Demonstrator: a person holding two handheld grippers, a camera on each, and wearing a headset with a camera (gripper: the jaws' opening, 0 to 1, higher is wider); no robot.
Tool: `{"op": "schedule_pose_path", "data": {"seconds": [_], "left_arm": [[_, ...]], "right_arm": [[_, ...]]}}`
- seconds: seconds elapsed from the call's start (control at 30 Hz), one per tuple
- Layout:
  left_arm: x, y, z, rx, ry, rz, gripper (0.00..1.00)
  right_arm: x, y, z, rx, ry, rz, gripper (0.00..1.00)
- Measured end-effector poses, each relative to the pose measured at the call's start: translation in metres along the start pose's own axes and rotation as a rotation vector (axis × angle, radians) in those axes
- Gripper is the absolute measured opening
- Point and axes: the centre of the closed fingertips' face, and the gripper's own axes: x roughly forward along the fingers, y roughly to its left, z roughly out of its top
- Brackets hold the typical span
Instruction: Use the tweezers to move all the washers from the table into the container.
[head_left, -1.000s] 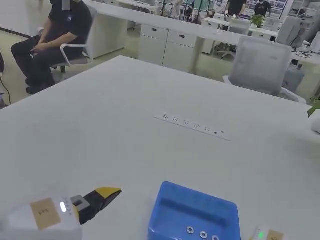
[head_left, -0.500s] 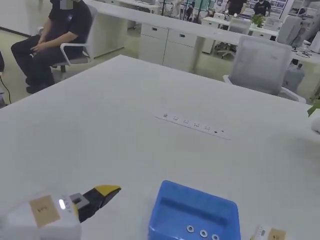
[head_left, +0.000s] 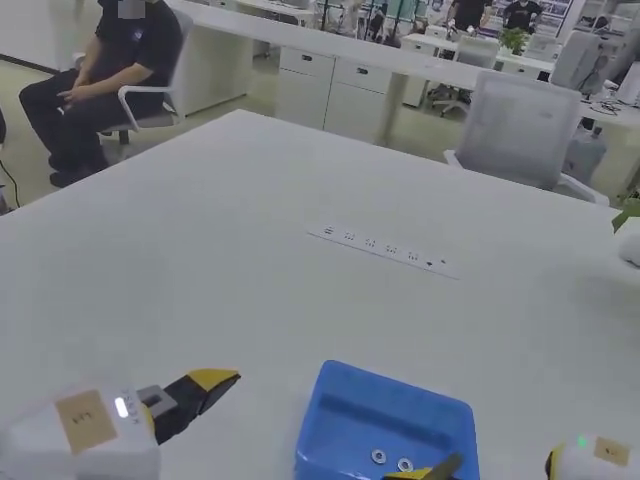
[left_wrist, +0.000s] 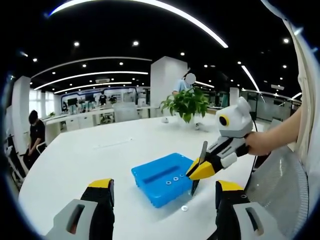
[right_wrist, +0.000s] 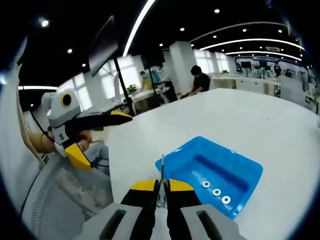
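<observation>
Right gripper (right_wrist: 161, 185) nearer container (right_wrist: 246, 172), tweezers (right_wrist: 162, 169) between jaws

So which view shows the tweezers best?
The left gripper view: the tweezers show side-on, clamped in the right gripper. The right gripper view sees them end-on; the head view catches barely a tip at its bottom edge.

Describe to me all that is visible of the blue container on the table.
The blue container is a shallow rectangular tray, plastic by its look, with low walls and rounded corners. It rests flat and open on the white table. Three washers lie in a row inside it. The tweezers hang near its edge; whether they touch it is unclear.
</observation>
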Motion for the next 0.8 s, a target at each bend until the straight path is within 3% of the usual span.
{"op": "schedule_pose_path", "data": {"seconds": [0.43, 0.8], "left_arm": [[0.000, 0.000, 0.000, -0.001, -0.002, 0.001, 0.85], [0.000, 0.001, 0.000, -0.001, -0.002, 0.005, 0.85]], "right_arm": [[-0.002, -0.010, 0.036, 0.005, -0.077, -0.004, 0.03], [0.007, -0.016, 0.051, -0.030, -0.067, 0.003, 0.03]]}}
